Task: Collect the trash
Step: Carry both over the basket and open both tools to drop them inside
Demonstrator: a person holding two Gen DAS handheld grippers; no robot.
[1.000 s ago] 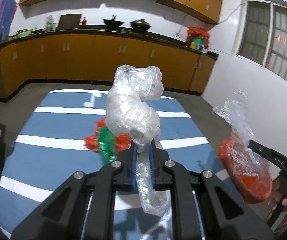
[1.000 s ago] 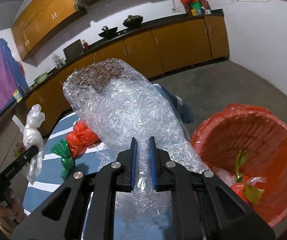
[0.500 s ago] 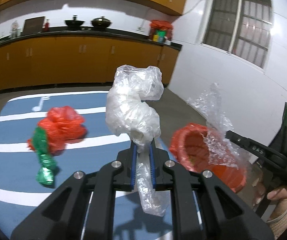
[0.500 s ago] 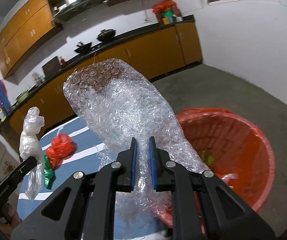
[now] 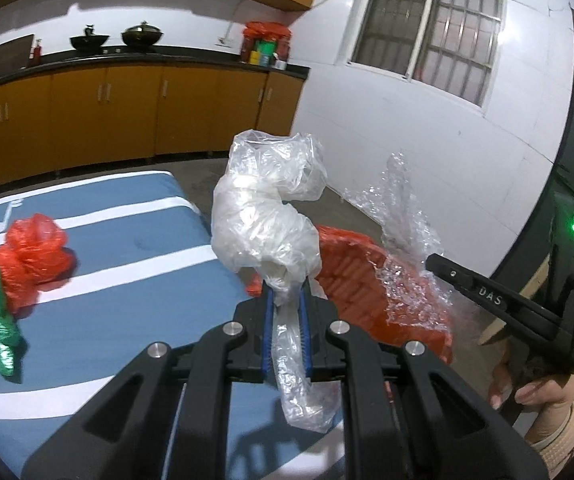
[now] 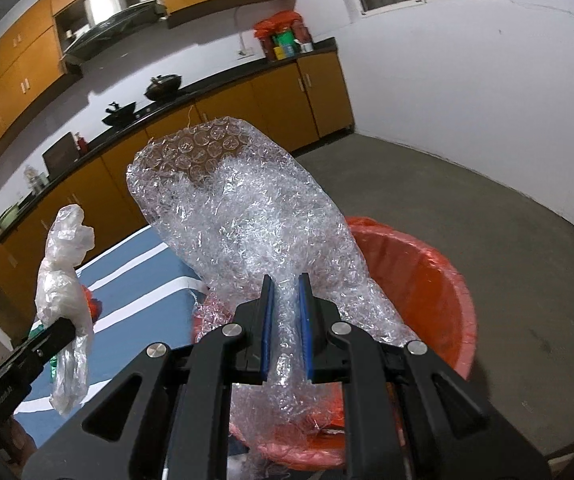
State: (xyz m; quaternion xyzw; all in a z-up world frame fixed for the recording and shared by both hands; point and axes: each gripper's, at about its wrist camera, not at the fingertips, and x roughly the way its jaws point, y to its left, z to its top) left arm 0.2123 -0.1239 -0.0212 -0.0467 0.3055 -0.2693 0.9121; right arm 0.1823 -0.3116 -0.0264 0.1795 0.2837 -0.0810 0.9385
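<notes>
My left gripper (image 5: pixel 285 294) is shut on a crumpled clear plastic bag (image 5: pixel 265 212), held above the blue striped table (image 5: pixel 127 280); the bag also shows in the right wrist view (image 6: pixel 65 276). My right gripper (image 6: pixel 285 286) is shut on a sheet of bubble wrap (image 6: pixel 243 216) and holds it over the orange bin (image 6: pixel 439 280); the wrap also shows in the left wrist view (image 5: pixel 403 240). The bin (image 5: pixel 351 280) stands on the floor at the table's right edge, lined with a red bag. A red plastic bag (image 5: pixel 31 256) and a green wrapper (image 5: pixel 1 320) lie on the table at left.
Orange kitchen cabinets (image 5: pixel 127 108) with a dark counter run along the far wall, with pots on top. A white wall with a barred window (image 5: pixel 439 28) is at right. Grey concrete floor (image 6: pixel 507 240) surrounds the bin.
Both grippers swung right toward the bin. The bubble wrap now hangs over the bin's opening. The red and green trash has slid to the left of the left wrist view.
</notes>
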